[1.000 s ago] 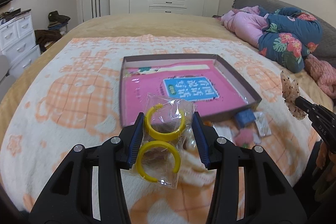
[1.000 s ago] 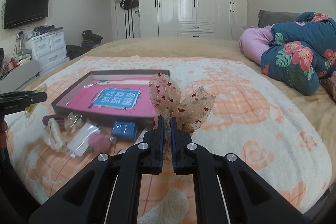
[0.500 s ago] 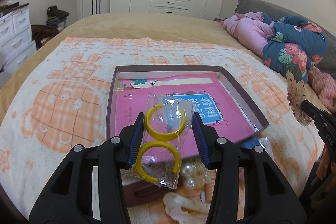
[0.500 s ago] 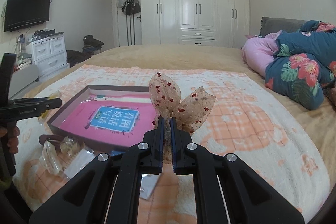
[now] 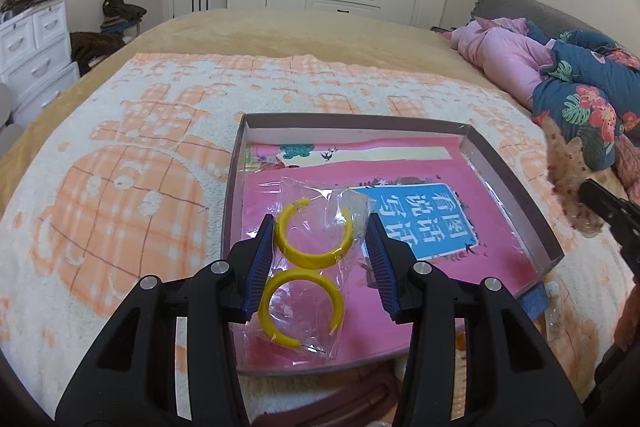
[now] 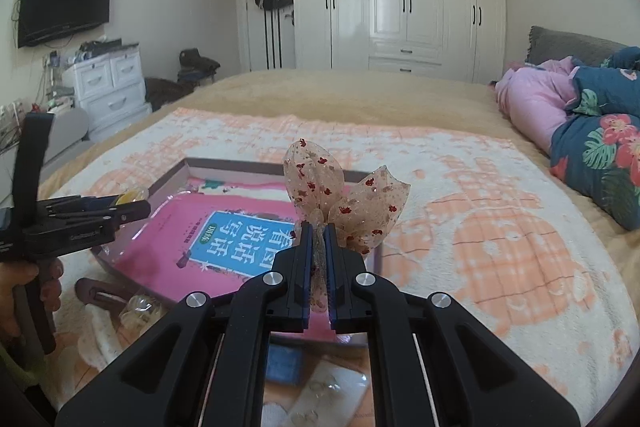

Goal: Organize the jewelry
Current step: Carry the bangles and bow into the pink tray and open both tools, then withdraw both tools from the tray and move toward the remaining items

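My left gripper (image 5: 320, 227) is shut on a clear bag with two yellow hoop earrings (image 5: 310, 267) and holds it above the near left part of a shallow box (image 5: 516, 187) with a pink book cover inside. My right gripper (image 6: 318, 231) is shut on a sheer beige bow with red specks (image 6: 344, 195), held above the box's near right corner (image 6: 200, 163). The bow (image 5: 568, 187) and right gripper also show at the right edge of the left wrist view. The left gripper (image 6: 128, 209) shows at the left of the right wrist view.
Several small jewelry bags, a brown hair clip (image 6: 96, 293) and a blue packet (image 6: 284, 363) lie on the orange-and-white blanket (image 6: 500, 227) in front of the box. A folded quilt (image 5: 580, 95) lies at the right. A white dresser (image 6: 108, 83) stands left.
Both grippers moved forward over the box with their loads. The earring bag is now over the box's inside, and the bow has come closer to the box's right corner.
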{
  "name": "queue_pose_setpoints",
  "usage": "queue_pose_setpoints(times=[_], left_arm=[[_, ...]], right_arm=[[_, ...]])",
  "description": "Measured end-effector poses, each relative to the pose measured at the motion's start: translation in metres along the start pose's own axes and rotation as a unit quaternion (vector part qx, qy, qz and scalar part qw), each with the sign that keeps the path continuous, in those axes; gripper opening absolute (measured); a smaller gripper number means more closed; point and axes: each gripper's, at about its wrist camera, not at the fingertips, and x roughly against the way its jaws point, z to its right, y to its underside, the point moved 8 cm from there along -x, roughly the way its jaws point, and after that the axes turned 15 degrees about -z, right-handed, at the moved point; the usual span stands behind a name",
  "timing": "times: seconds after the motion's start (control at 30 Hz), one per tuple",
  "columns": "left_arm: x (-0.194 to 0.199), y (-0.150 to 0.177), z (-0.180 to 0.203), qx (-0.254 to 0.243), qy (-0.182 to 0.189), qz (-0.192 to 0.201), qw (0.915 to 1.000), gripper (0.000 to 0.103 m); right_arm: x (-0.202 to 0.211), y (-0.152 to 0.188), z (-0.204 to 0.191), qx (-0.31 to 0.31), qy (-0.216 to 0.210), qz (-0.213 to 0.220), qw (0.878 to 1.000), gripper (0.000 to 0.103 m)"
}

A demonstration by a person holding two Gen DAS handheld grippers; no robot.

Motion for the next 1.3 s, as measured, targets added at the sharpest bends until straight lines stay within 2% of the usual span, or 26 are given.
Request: queue_pose_setpoints(times=[0.23,0.47,0.63,0.8,0.9,0.97,1.03,1.1,1.17,1.3], left_arm=[[-0.014,0.000,-0.003,-0.005,0.006,-0.012,0.9999,0.037],[-0.022,0.003,-0.003,-0.008,0.010,-0.025,0.9996,0.038],[-0.022,0.005,0.000,-0.015,0.009,-0.023,0.9996,0.038],[-0.019,0.004,-0.001,-0.009,0.012,-0.023,0.9996,0.041],[-0.012,0.005,-0.003,-0.008,0.012,-0.016,0.9998,0.048],[-0.008,0.004,-0.004,-0.005,0.013,-0.012,0.9998,0.053],[-0.003,0.004,-0.004,-0.004,0.015,-0.006,0.9999,0.056],[0.002,0.004,-0.003,-0.002,0.017,-0.002,0.9999,0.060],[0.008,0.004,-0.002,-0.001,0.017,0.005,0.9998,0.065],[0.025,0.004,0.000,-0.004,0.013,0.025,0.9996,0.076]], right_arm=[[-0.039,-0.004,-0.017,0.017,0.001,-0.039,0.999,0.006],[-0.068,-0.001,-0.021,0.008,0.003,-0.073,0.997,0.006],[-0.075,0.006,-0.016,-0.009,-0.001,-0.084,0.996,0.007],[-0.075,0.011,-0.007,-0.028,-0.006,-0.090,0.996,0.013],[-0.074,0.014,-0.002,-0.042,-0.008,-0.091,0.995,0.023],[-0.069,0.017,0.003,-0.058,-0.015,-0.090,0.994,0.038],[-0.062,0.018,0.006,-0.065,-0.007,-0.082,0.994,0.040],[-0.053,0.020,0.008,-0.061,0.003,-0.071,0.996,0.044],[-0.041,0.019,0.010,-0.062,0.007,-0.057,0.996,0.063],[-0.018,0.015,0.013,-0.061,0.023,-0.018,0.998,0.076]])
